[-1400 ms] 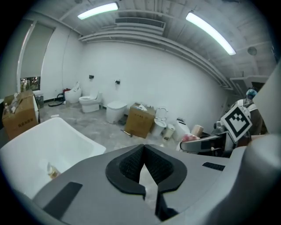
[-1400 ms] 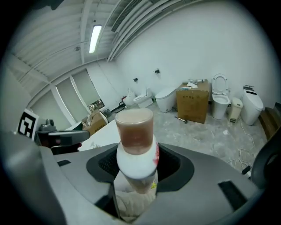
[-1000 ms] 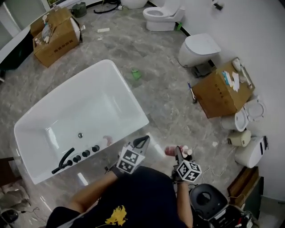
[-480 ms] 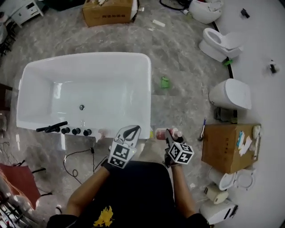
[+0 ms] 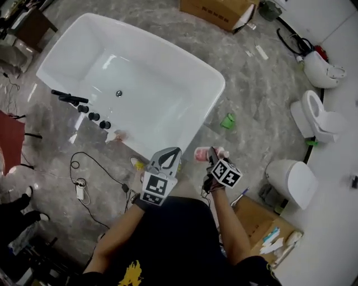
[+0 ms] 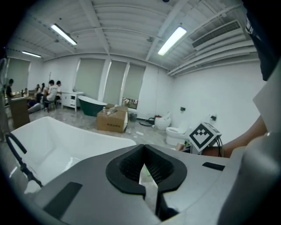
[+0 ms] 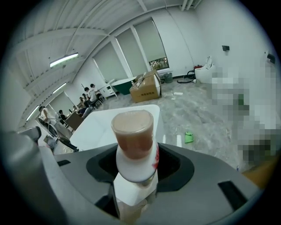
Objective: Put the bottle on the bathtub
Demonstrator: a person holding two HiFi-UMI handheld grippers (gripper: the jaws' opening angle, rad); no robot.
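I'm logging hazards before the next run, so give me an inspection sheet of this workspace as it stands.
Surface: grey marble floor, no table.
Job's things: white bathtub with a black tap on its rim; bottle not yet on the tub.
Clutter: green scrap on the floor; cardboard box beyond the tub, another box at the person's right.
Grippers: right gripper shut on the bottle; left gripper shut, nothing held.
Cables: black cable looping on the floor beside the tub.
Surroundings: toilets along the wall; people seated far off.
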